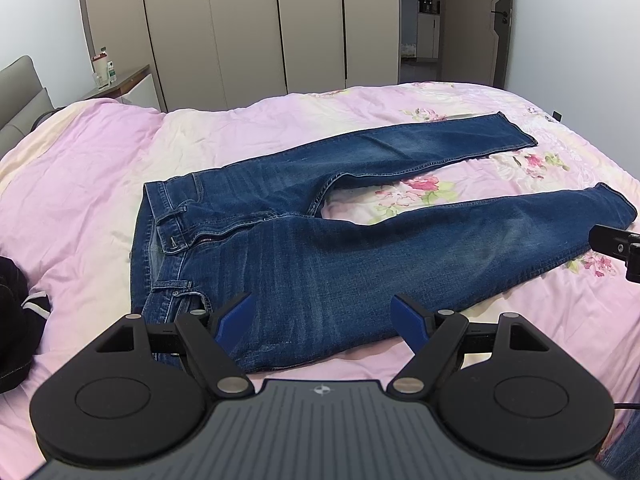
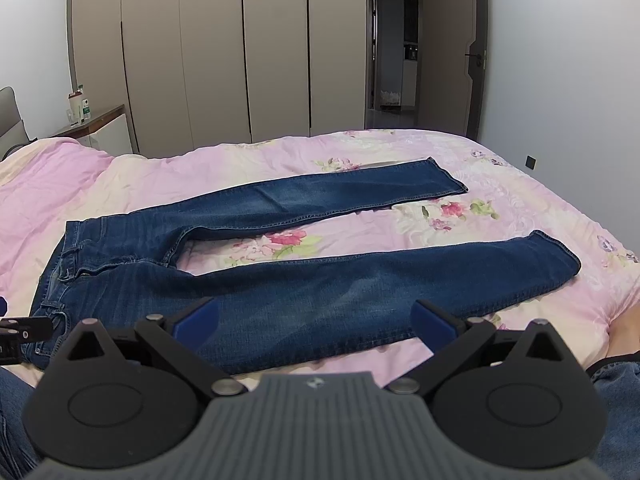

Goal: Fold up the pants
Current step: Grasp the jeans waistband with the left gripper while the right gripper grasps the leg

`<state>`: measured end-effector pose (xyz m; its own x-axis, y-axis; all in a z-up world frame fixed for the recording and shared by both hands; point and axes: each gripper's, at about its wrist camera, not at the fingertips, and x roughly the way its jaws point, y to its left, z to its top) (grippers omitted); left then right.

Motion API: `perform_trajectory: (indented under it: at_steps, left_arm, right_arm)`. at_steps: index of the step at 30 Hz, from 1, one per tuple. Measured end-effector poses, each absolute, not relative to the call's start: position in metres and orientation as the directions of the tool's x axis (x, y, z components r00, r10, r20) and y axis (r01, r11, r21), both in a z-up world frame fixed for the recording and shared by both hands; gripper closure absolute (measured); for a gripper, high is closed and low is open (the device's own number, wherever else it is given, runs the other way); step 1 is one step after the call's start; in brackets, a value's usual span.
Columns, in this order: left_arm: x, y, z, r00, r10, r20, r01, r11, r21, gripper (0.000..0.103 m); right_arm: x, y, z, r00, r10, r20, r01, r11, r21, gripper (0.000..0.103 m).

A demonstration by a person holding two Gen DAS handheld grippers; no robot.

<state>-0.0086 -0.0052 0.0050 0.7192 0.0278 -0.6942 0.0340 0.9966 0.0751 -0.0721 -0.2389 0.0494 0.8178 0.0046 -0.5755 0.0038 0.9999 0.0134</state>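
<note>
Blue jeans (image 1: 320, 248) lie flat on the pink floral bedspread (image 1: 88, 168), waistband at the left and both legs spread apart toward the right. My left gripper (image 1: 322, 312) is open above the near thigh, close to the waist, with nothing between its blue fingertips. In the right wrist view the jeans (image 2: 304, 292) stretch across the bed (image 2: 520, 184), and my right gripper (image 2: 316, 316) is open over the middle of the near leg. The right gripper's black tip (image 1: 616, 246) shows at the left wrist view's right edge.
A dark garment (image 1: 16, 320) lies on the bed at the near left. A wardrobe (image 1: 248, 28) and an open doorway (image 1: 420, 20) stand behind the bed. A bedside table (image 1: 120, 84) with bottles is at the back left. A person's denim-clad legs (image 2: 616, 384) are by the near edge.
</note>
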Motion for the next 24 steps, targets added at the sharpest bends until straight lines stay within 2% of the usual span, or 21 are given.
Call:
perform_trajectory:
  at_steps: [6,11,13,16,20,24]
  left_arm:
    - [0.004,0.018,-0.004,0.695,-0.018,-0.718,0.041,0.999,0.015,0.012]
    - [0.022,0.039,-0.018,0.671,-0.020,-0.741,0.020,1.000,-0.009,0.022]
    - [0.030,0.042,-0.028,0.639,-0.054,-0.767,0.076,0.997,-0.007,0.023]
    - [0.037,0.033,-0.045,0.581,-0.044,-0.813,0.196,0.977,0.087,0.023]
    - [0.048,0.023,-0.078,0.522,0.070,-0.850,0.262,0.935,0.238,0.023]
    - [0.058,0.014,-0.111,0.471,0.184,-0.863,0.327,0.872,0.365,0.023]
  right_arm:
    - [-0.068,-0.243,0.045,0.822,0.002,-0.570,0.000,1.000,0.003,0.005]
    - [-0.050,-0.255,0.029,0.821,0.033,-0.569,-0.019,0.999,0.030,0.005]
    - [-0.037,-0.256,0.019,0.809,0.020,-0.588,-0.033,0.999,-0.012,0.005]
    - [-0.018,-0.257,-0.001,0.795,-0.004,-0.607,-0.064,0.994,-0.091,0.006]
    - [0.008,-0.261,-0.029,0.761,-0.008,-0.649,-0.128,0.978,-0.163,0.019]
    - [0.037,-0.269,-0.056,0.722,0.001,-0.692,-0.194,0.960,-0.201,0.028]
